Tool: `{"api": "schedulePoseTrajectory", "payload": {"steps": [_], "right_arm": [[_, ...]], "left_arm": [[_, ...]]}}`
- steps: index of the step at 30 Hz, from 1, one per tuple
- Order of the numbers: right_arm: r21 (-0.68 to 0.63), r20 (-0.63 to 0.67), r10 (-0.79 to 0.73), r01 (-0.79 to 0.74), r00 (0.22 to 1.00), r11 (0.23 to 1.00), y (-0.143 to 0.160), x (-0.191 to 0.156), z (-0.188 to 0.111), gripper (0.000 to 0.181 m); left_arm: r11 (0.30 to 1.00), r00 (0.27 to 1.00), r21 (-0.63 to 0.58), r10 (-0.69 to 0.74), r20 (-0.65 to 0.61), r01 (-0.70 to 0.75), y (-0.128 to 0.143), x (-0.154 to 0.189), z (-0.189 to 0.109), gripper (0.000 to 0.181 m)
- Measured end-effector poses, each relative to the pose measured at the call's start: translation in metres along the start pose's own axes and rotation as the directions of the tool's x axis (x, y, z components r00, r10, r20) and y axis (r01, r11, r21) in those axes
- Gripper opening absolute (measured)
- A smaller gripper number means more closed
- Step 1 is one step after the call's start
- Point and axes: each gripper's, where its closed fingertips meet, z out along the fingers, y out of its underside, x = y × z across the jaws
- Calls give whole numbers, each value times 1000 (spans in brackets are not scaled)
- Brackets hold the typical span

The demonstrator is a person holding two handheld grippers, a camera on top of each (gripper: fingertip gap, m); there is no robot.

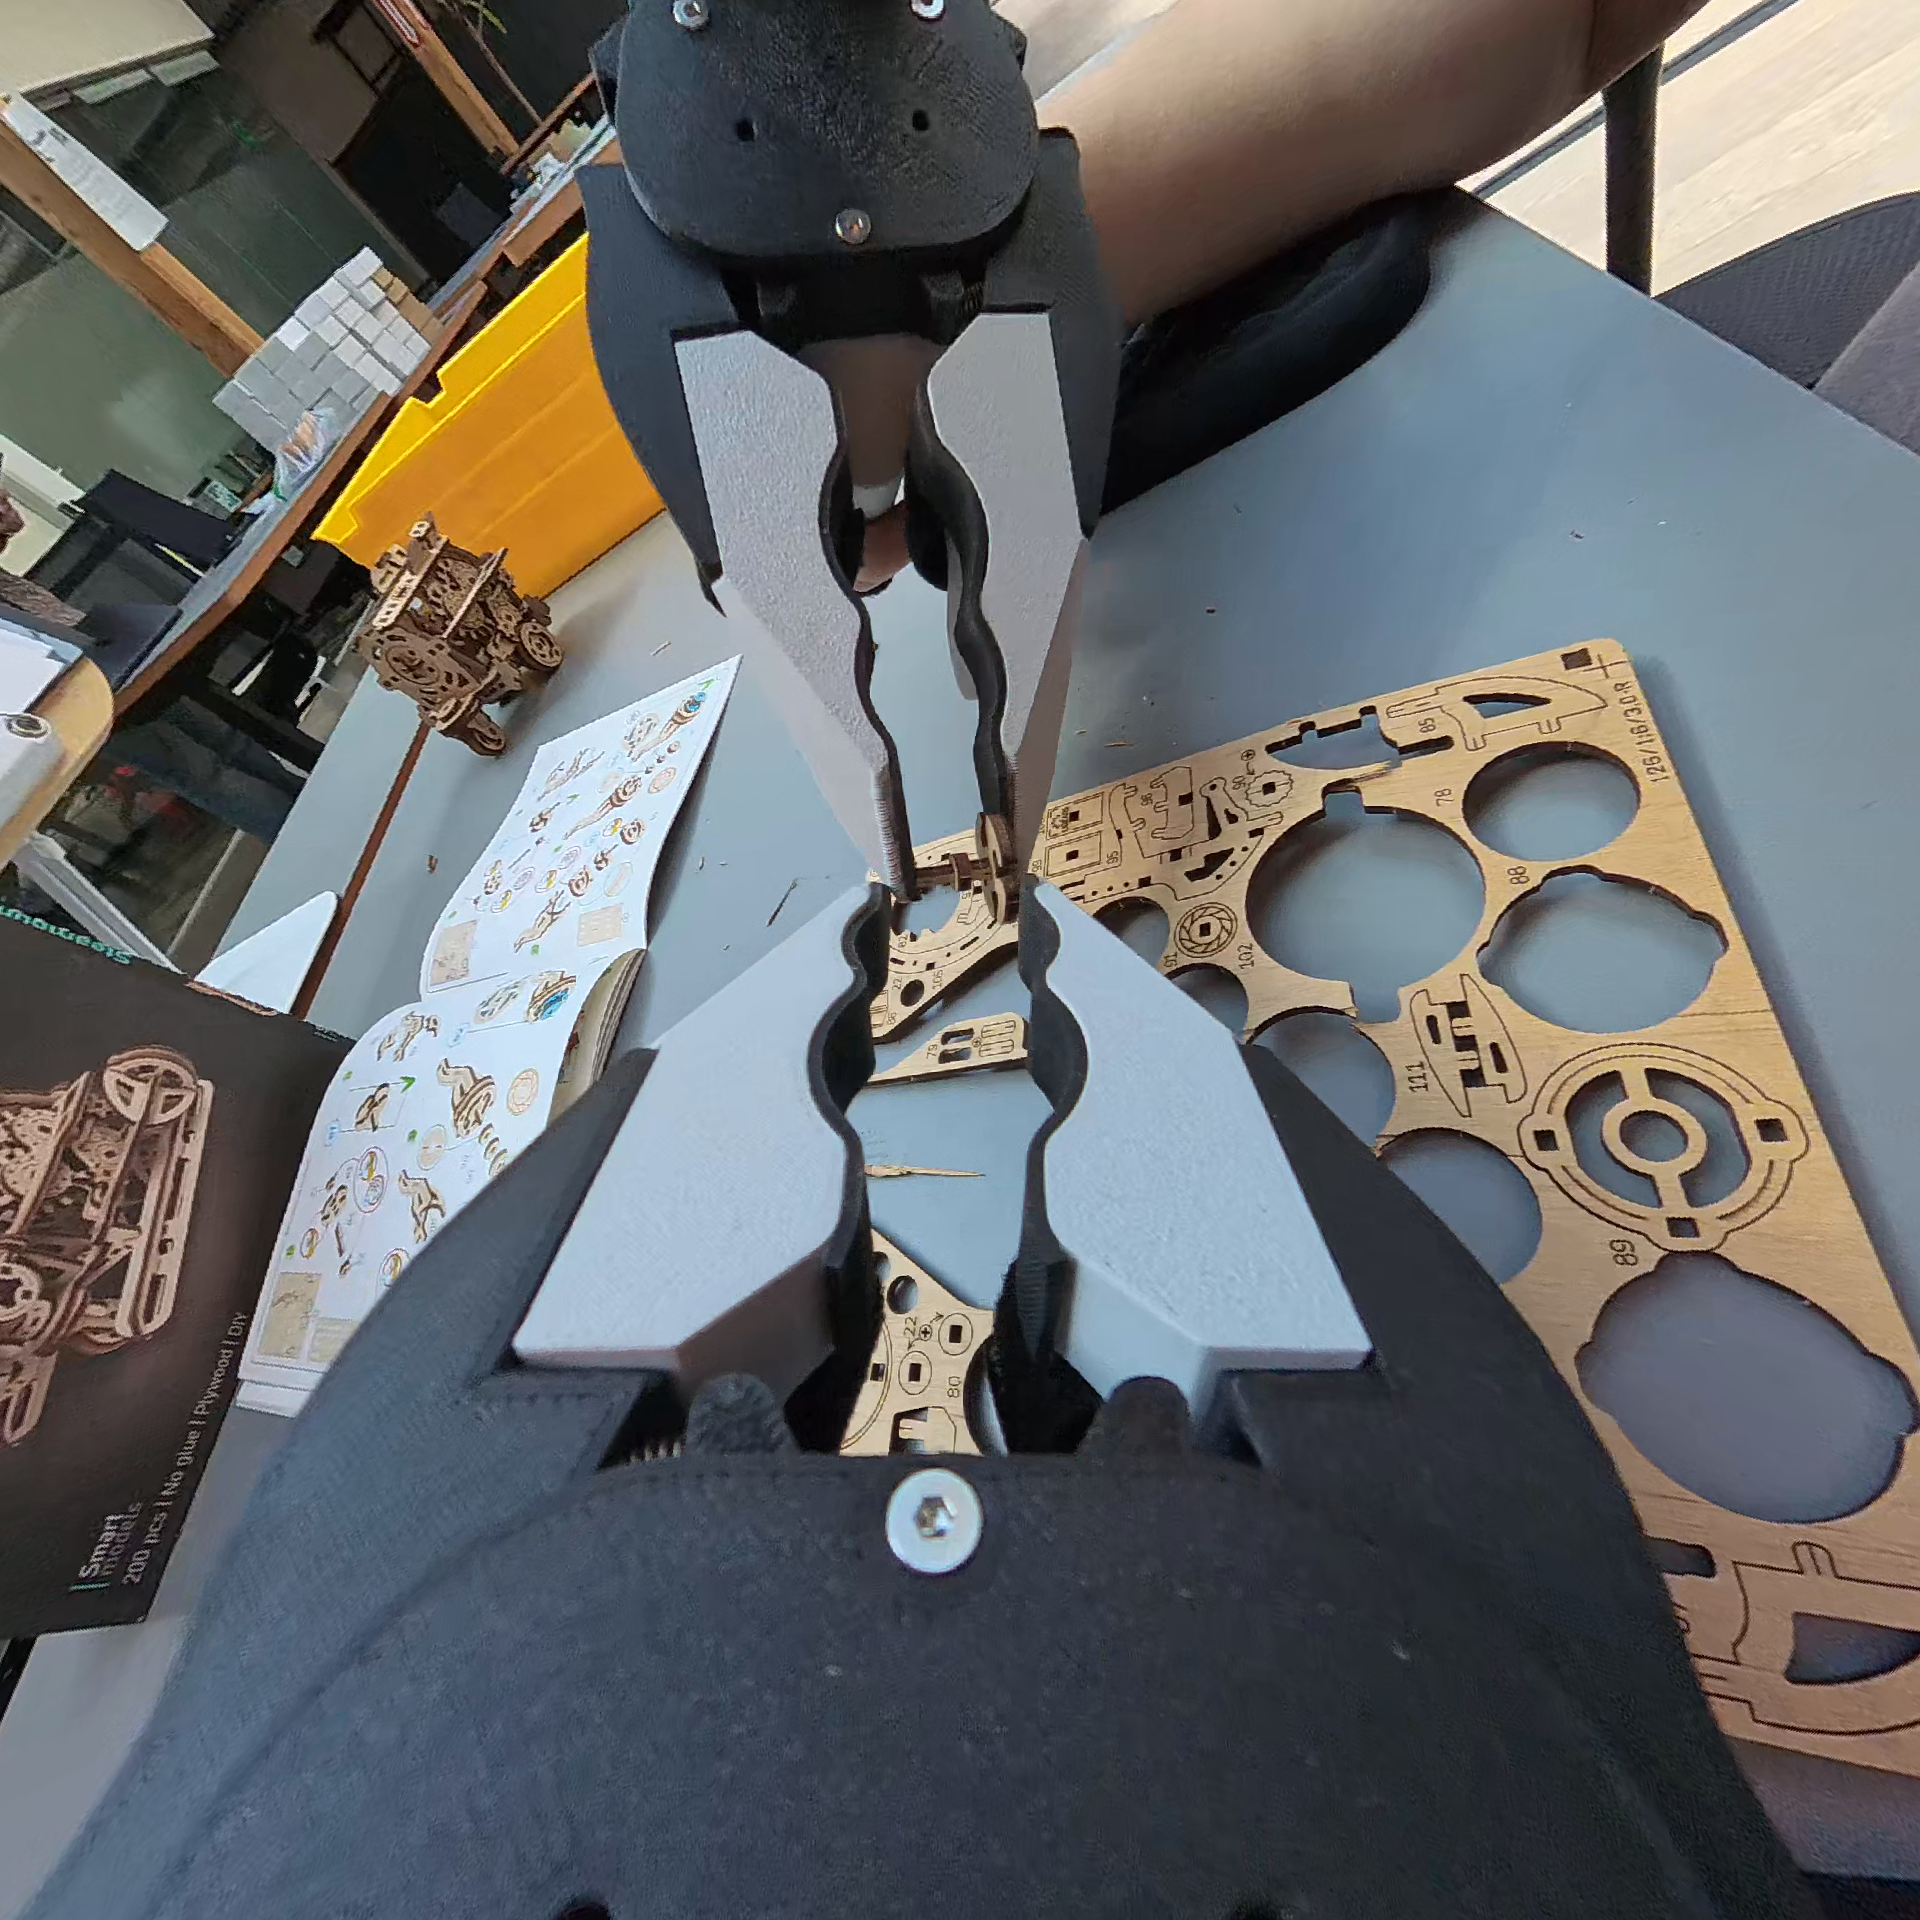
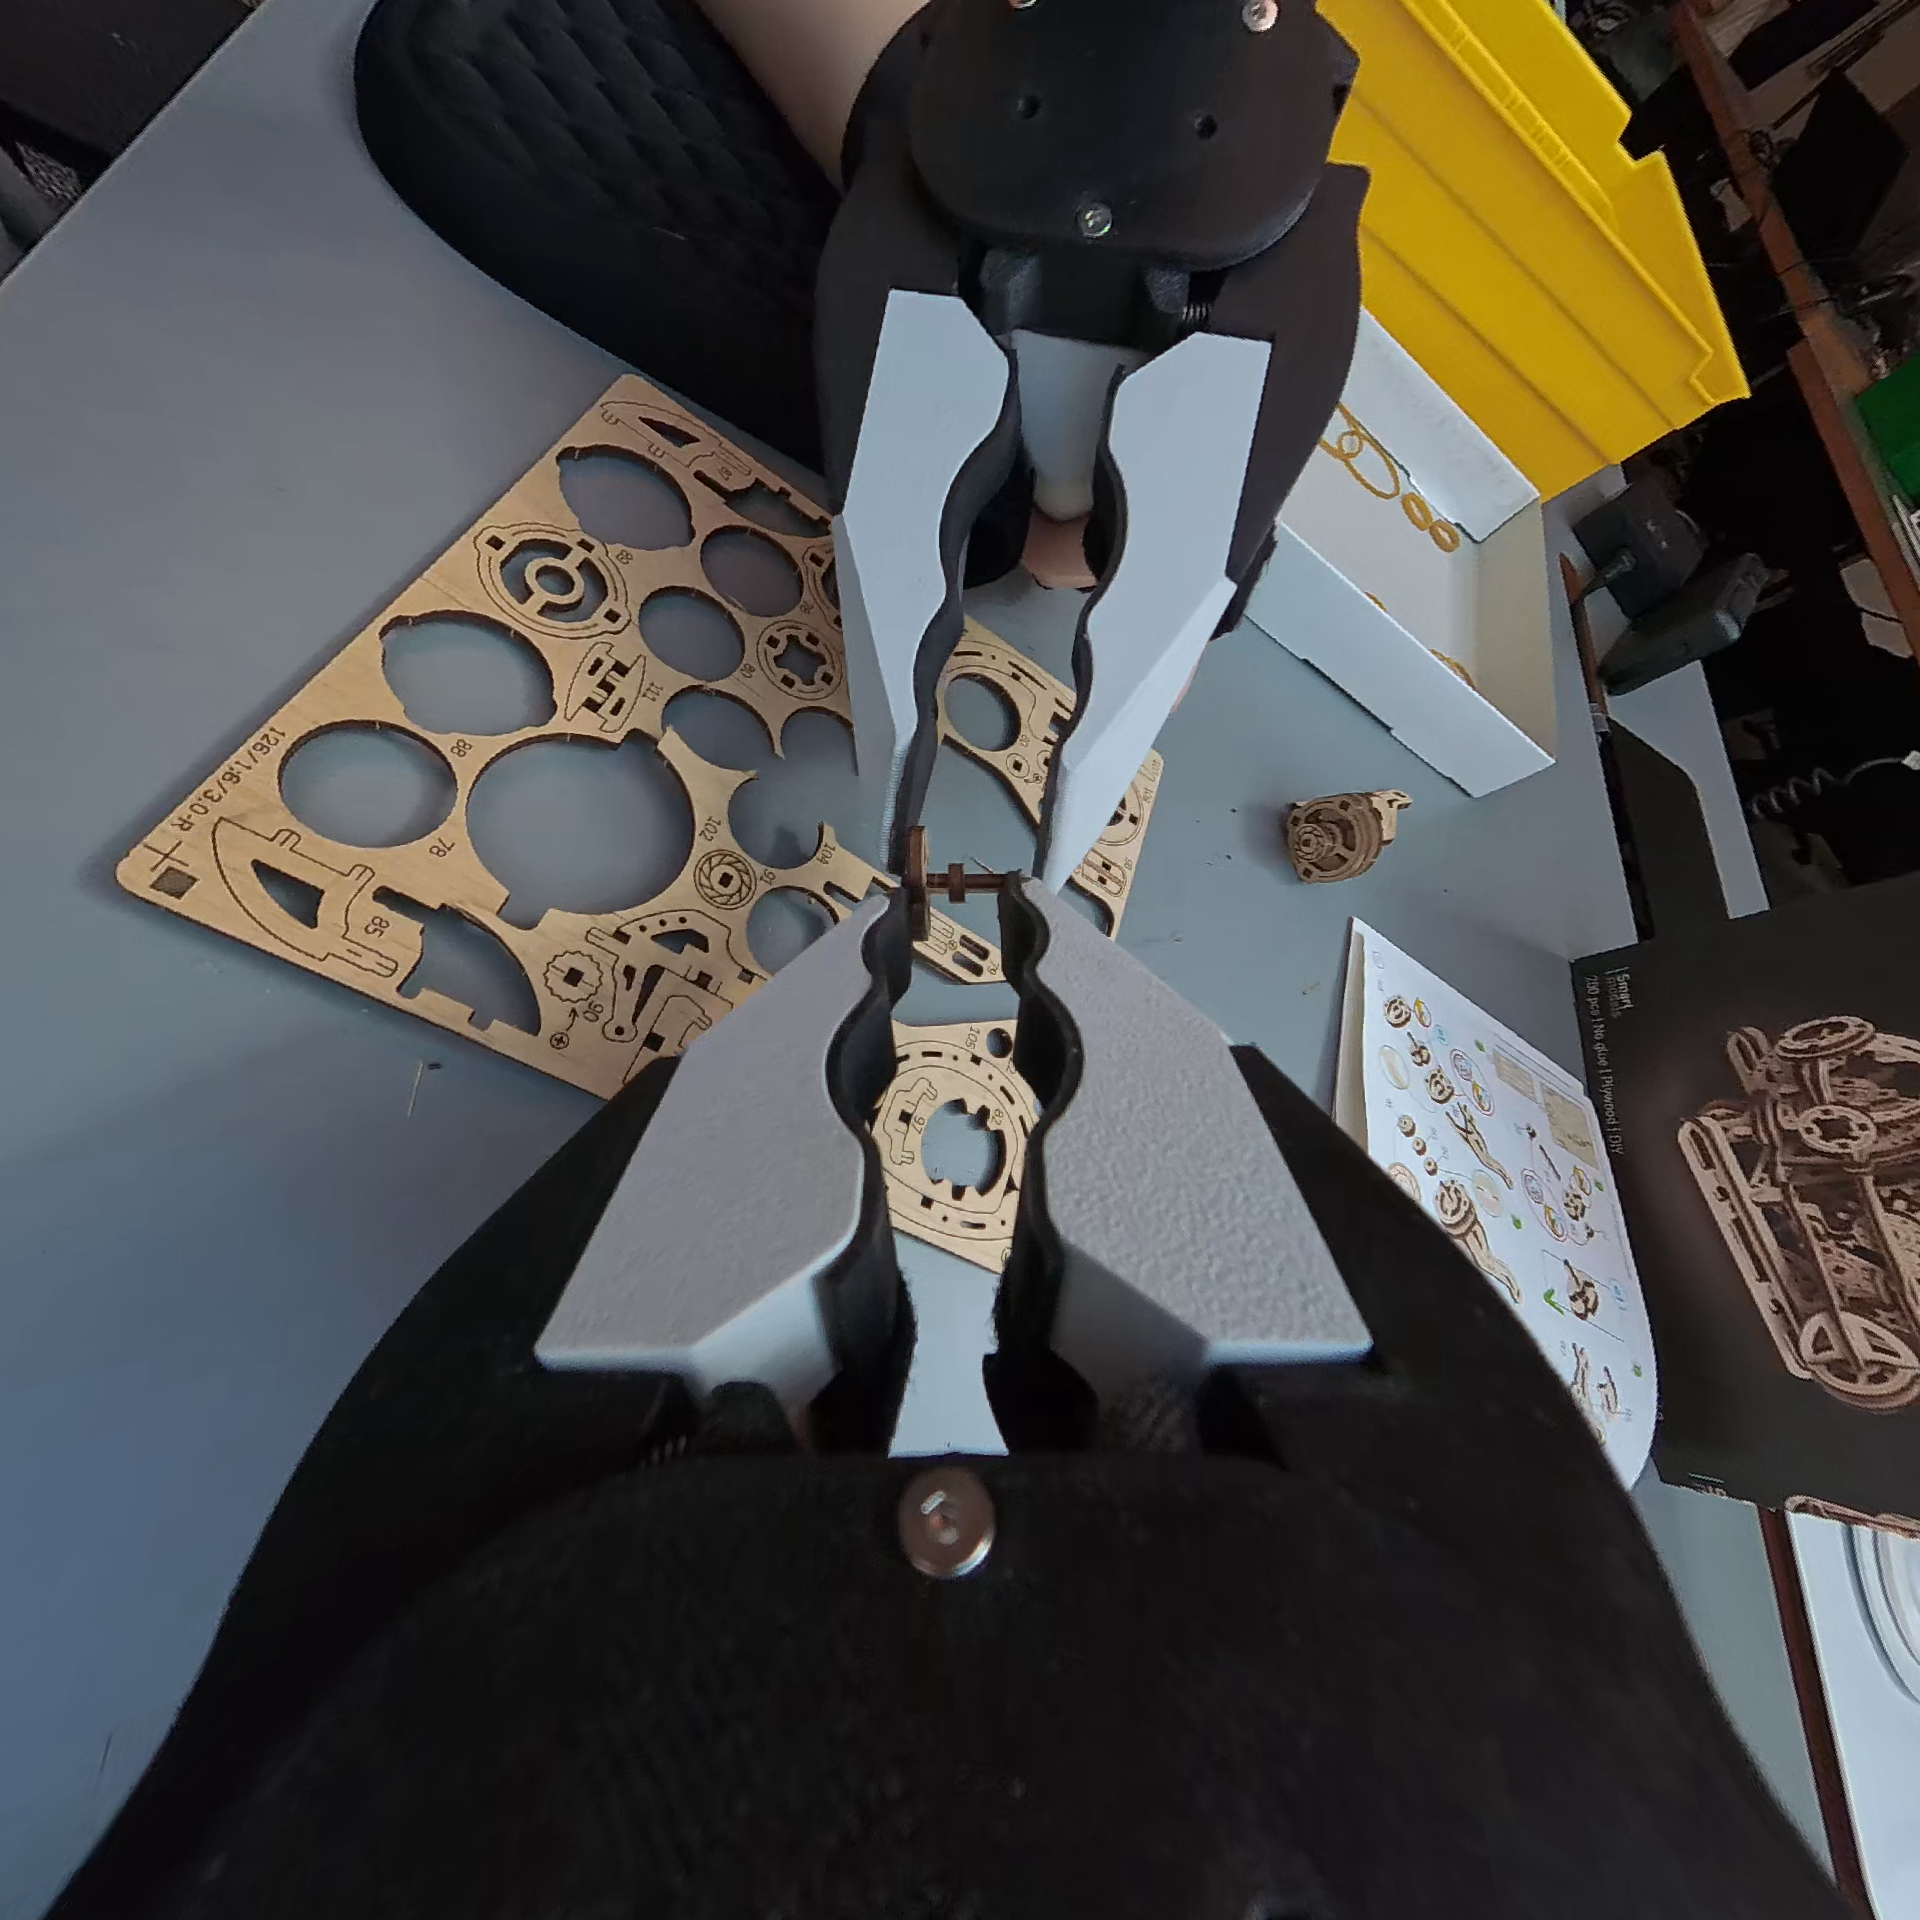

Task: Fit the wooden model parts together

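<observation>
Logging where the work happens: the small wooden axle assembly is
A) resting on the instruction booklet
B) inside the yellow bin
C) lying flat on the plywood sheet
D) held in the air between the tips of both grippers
D: the small wooden axle assembly spans the meeting tips of the right gripper and left gripper, above the plywood sheet.

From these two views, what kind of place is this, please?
Probably a workshop or lab bench used for hobby assembly: a laser-cut plywood parts sheet and an open instruction booklet lie on a grey table, with yellow storage bins stacked behind.
</observation>
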Motion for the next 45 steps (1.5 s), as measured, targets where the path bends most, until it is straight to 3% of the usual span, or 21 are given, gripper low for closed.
{"api": "schedulePoseTrajectory", "payload": {"steps": [25, 33, 45], "right_arm": [[-44, 42, -26, 27, 999, 999, 5, -8, 4, 15], [-33, 77, 2, 0, 997, 999, 5, -12, 6, 18], [-23, 70, 17, -15, 997, 1000, 3, -9, 4, 18]], "left_arm": [[995, 996, -40, 87, -20, -88, 6, 10, 4, 22], [998, 996, -60, 22, -91, -27, 9, 13, 3, 19], [999, 997, -41, 14, -73, -17, 6, 9, 2, 19]]}}
